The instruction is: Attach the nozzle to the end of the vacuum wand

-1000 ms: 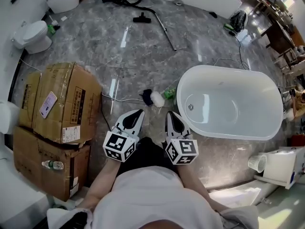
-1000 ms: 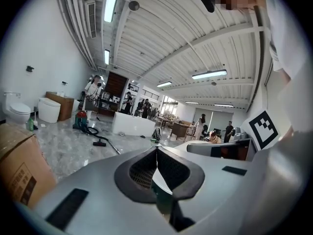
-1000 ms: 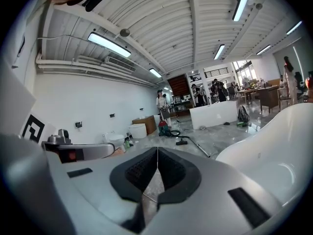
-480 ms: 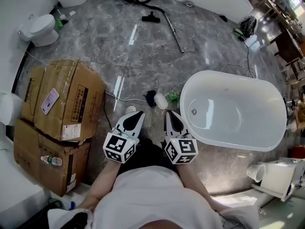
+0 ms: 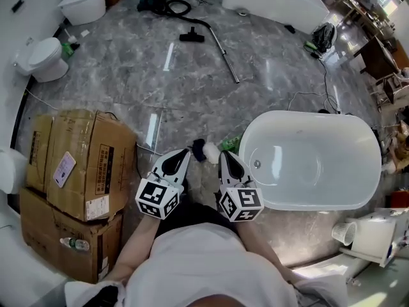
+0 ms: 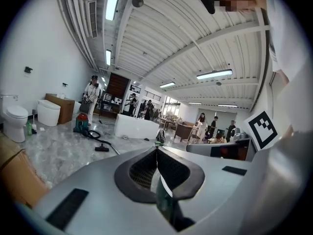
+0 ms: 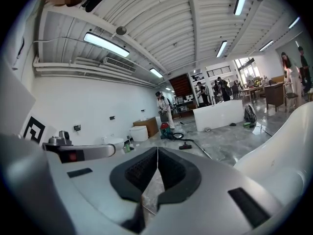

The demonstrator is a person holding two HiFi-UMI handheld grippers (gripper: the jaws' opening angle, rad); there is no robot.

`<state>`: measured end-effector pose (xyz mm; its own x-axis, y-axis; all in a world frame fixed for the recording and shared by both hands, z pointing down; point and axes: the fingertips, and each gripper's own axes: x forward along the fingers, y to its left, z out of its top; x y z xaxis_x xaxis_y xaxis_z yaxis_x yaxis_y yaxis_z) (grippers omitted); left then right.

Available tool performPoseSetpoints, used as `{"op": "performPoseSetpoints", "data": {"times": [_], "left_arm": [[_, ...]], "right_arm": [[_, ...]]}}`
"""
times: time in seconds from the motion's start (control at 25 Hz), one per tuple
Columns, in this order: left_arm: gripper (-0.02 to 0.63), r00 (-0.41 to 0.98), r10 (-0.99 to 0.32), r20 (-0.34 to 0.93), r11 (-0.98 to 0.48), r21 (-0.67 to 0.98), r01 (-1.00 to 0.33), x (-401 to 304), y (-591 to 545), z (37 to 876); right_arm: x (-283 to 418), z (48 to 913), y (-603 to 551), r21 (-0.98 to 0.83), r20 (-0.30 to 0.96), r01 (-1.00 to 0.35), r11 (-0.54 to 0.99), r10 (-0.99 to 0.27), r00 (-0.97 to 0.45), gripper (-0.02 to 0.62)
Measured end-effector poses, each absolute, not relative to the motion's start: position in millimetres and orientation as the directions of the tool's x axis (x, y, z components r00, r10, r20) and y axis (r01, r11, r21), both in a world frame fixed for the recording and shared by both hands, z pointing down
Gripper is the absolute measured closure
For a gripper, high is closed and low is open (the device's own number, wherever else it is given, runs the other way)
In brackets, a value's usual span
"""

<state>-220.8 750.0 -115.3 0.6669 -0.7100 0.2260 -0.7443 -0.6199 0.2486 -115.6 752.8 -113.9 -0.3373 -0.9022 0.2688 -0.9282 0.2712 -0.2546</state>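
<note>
A grey marble floor [image 5: 192, 88] stretches ahead, with a white bathtub [image 5: 307, 117] on the right and cardboard boxes [image 5: 83, 152] on the left. The nozzle [image 5: 187, 37] lies far off, near the vacuum wand [image 5: 223, 53] and not yet fitted. The left claw [image 5: 185, 151] and right claw [image 5: 223, 153] are closed and empty. Best get close first, then steady the wand's free end with one claw before pushing the nozzle on.

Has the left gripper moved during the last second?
Yes. The left gripper went forward: its tip is now beside the white brush, which earlier lay ahead of it.
</note>
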Motion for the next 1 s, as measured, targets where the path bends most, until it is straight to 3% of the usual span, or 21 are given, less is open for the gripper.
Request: {"op": "performPoseSetpoints", "data": {"times": [1.0], "left_arm": [[0.598, 0.741, -0.637, 0.214, -0.705, 0.227, -0.672, -278.9, 551.3, -131.9]], "right_arm": [[-156.3, -123.0, 566.6, -0.248, 0.257, -0.963, 0.109, -0.951, -0.174, 0.578]]}}
